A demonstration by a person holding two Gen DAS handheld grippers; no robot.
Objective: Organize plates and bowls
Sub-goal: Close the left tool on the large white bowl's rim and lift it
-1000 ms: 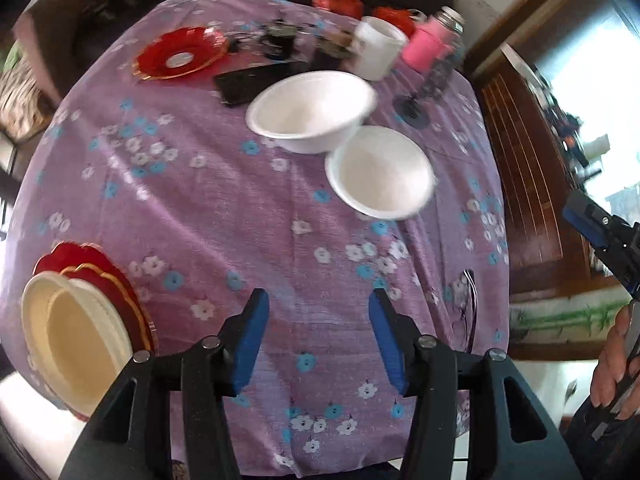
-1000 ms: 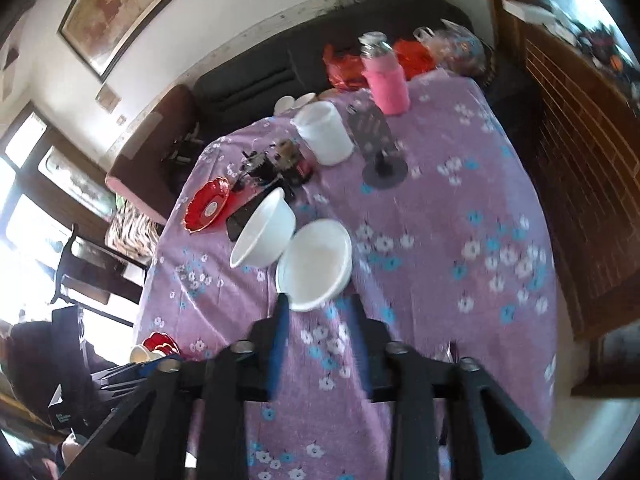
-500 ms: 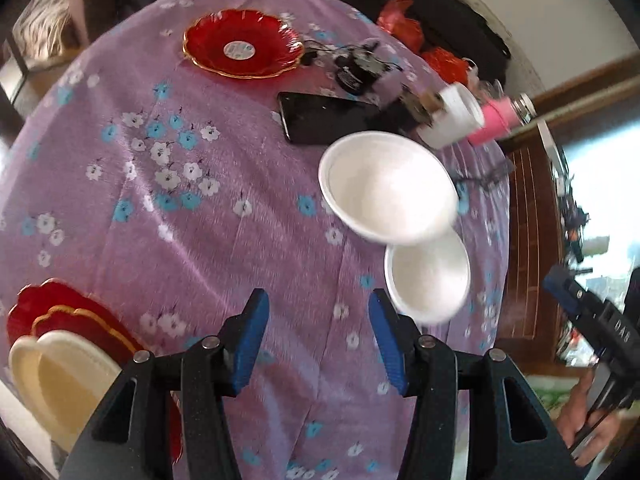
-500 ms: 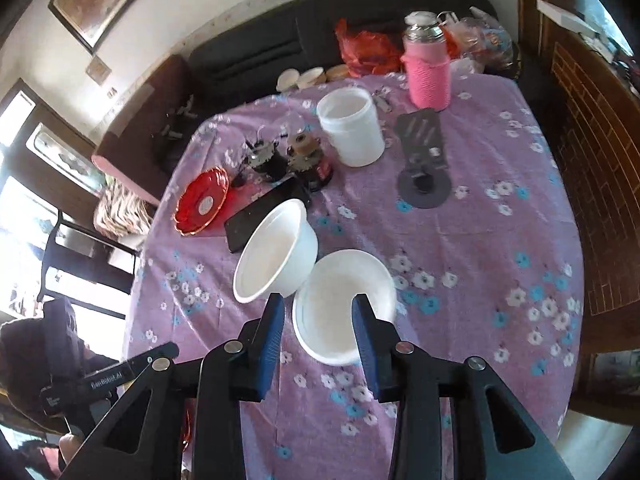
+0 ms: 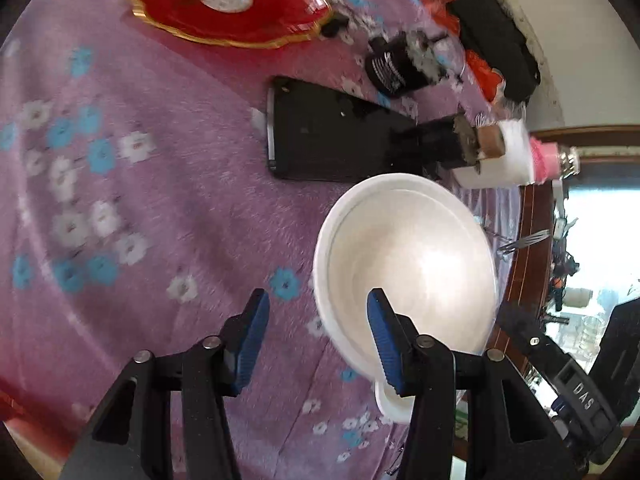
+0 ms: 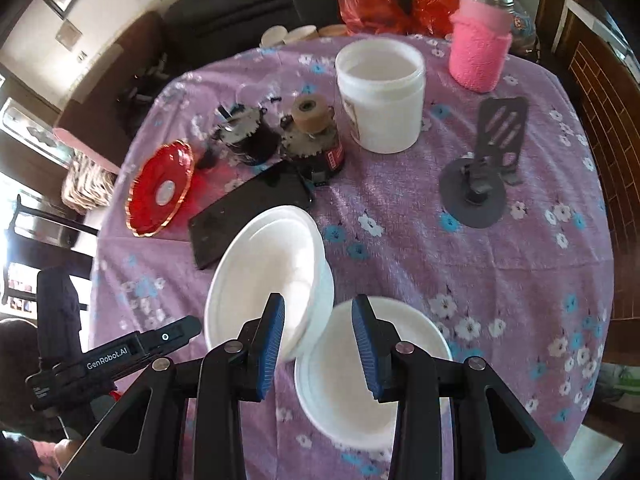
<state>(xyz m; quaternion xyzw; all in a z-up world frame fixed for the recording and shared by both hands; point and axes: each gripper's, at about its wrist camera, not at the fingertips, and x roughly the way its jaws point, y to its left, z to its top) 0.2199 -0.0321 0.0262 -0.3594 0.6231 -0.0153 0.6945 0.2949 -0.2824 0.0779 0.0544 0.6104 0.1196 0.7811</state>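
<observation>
1. bowls sit at the bench's near side: the deep bowl [image 6: 268,276] leans on the shallow bowl [image 6: 376,372] at its 4 o'clock.
2. your left tongs [image 5: 316,336] have just narrowed, straddling the deep bowl's rim, gripping nothing yet.
3. your right tongs [image 6: 318,344] gape over both rims, empty, likely for stacking.

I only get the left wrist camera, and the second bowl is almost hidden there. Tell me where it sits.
Observer: The shallow white bowl sits on the tablecloth right beside the deep white bowl, their rims overlapping in the right wrist view.
Operator: Report the right gripper.
Observer: The right gripper is open, hovering over where the two bowls meet, gripping nothing.
Operator: Name anything nearby on that side.
Observer: A black phone stand stands farther back, clear of both bowls.
</observation>
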